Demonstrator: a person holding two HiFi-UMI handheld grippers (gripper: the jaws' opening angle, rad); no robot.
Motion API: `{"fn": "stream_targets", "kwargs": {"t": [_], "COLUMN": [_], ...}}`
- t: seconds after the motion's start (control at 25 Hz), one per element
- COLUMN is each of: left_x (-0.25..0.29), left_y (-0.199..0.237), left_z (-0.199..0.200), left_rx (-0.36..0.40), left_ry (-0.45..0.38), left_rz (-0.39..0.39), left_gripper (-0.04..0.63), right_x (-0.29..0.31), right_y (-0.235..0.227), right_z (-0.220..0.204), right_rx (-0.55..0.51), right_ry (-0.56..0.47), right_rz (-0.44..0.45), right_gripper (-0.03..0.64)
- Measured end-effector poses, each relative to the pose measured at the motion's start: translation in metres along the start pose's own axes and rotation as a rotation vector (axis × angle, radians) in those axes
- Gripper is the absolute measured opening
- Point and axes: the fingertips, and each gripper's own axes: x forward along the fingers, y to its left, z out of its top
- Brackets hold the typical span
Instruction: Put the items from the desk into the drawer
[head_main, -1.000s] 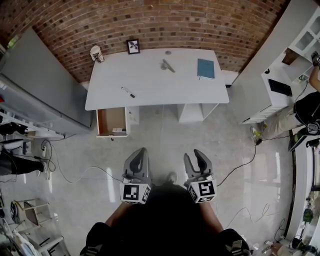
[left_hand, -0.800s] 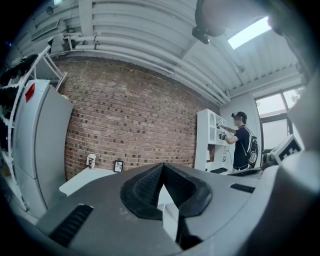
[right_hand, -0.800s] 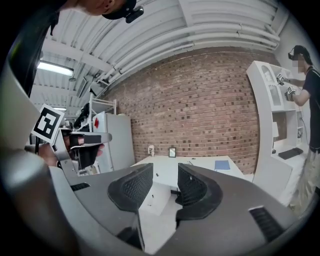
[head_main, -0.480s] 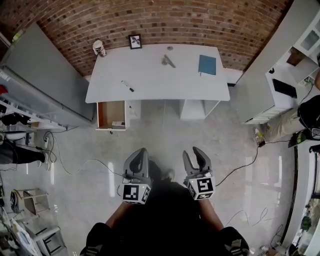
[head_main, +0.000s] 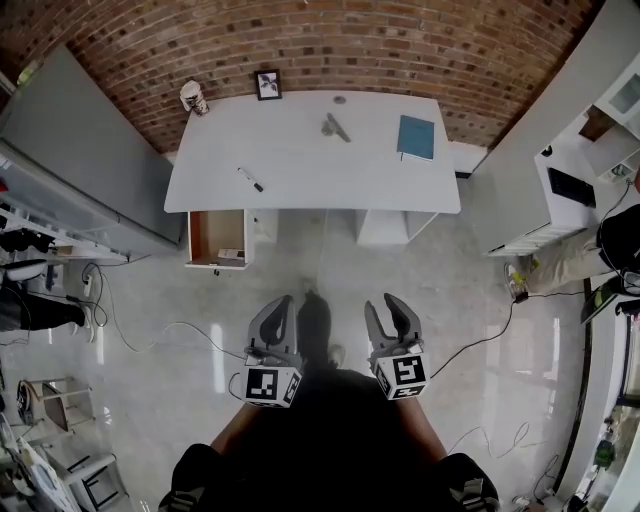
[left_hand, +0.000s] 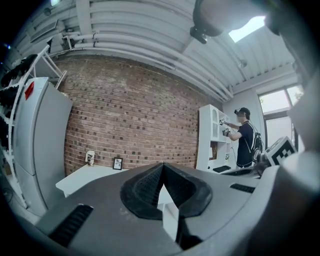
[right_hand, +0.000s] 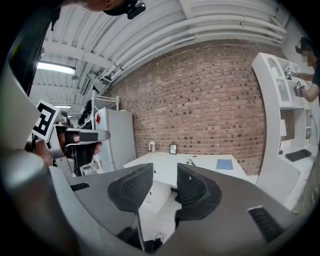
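The white desk (head_main: 310, 160) stands far ahead against the brick wall. On it lie a black marker (head_main: 250, 180), a blue notebook (head_main: 414, 137), a metal object (head_main: 337, 127), a paper cup (head_main: 193, 97) and a small picture frame (head_main: 267, 84). Under the desk's left end a drawer (head_main: 215, 238) stands pulled out, with a small item inside. Both grippers hover over the floor in front of the person, well short of the desk. My left gripper (head_main: 283, 303) has its pads (left_hand: 150, 187) together and holds nothing. The jaws of my right gripper (head_main: 383, 306) stand apart, empty, and frame the desk (right_hand: 165, 165) and the notebook (right_hand: 225, 164).
A tall grey cabinet (head_main: 80, 150) flanks the desk on the left. White shelving (head_main: 560, 170) runs along the right, with a person (head_main: 615, 240) standing there. Cables (head_main: 150, 340) trail across the glossy floor on both sides. Carts and clutter (head_main: 50, 420) line the left edge.
The head view has shifted a little relative to the desk and drawer. Both grippers keep the same pose in front of the body, and their jaws look unchanged.
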Motion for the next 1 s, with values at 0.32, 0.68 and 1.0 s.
{"fn": "stream_targets", "kwargs": {"t": [0.32, 0.68, 1.0], "left_x": [0.088, 0.177, 0.235], "left_y": [0.039, 0.095, 0.128], "left_z": [0.011, 0.033, 0.042], "left_rx": [-0.02, -0.027, -0.036], "left_ry": [-0.009, 0.0, -0.015], "left_rz": [0.003, 0.011, -0.02], "left_gripper": [-0.002, -0.002, -0.003], "right_x": [0.078, 0.181, 0.26], "right_y": [-0.03, -0.061, -0.077], "right_z": [0.022, 0.048, 0.059], "right_rx": [-0.008, -0.013, -0.032], "right_ry": [0.019, 0.061, 0.091], "right_rz": [0.012, 0.021, 0.022], "right_gripper": [0.124, 0.124, 0.124]}}
